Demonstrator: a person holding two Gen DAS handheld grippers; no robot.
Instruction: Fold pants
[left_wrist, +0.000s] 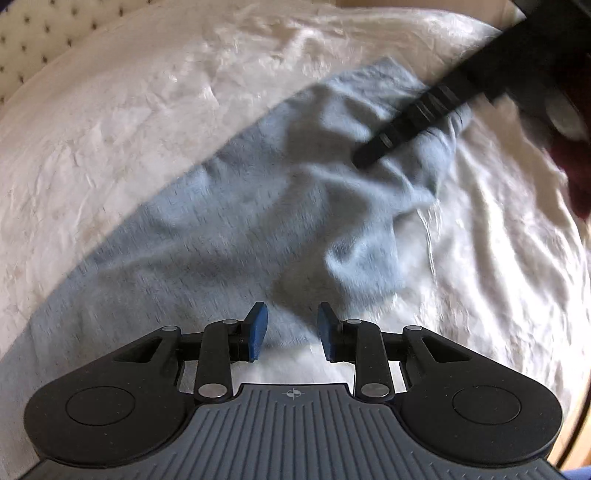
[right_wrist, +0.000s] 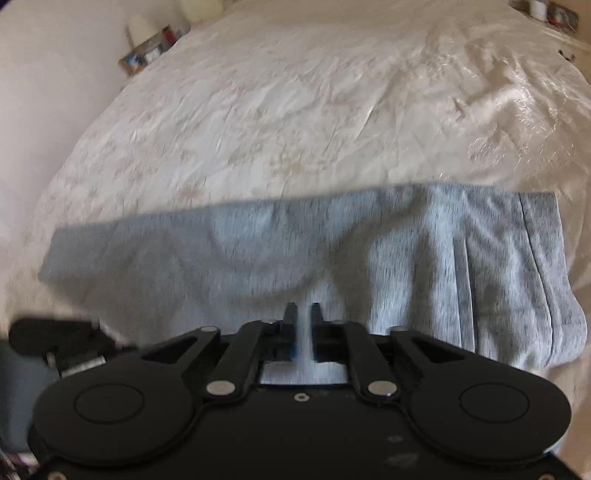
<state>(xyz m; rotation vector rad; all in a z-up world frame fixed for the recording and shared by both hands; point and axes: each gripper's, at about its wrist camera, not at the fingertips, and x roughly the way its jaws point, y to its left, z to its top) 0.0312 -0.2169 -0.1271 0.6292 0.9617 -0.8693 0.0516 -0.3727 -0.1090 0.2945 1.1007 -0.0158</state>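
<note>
Bed (right_wrist: 295, 110): white crumpled cover fills both views.
Pants (right_wrist: 258, 251): grey, spread in long band across cover, waistband end bunched at right in right wrist view.
Right gripper (right_wrist: 304, 321): tilted steeply down over near edge of pants, jaws nearly together, pinching thin fold of grey cloth.
Left gripper (left_wrist: 291, 328): pointing steeply down at pants' edge, 2 blue pads (left_wrist: 258, 325) apart, nothing between them, cloth just beyond tips.
</note>
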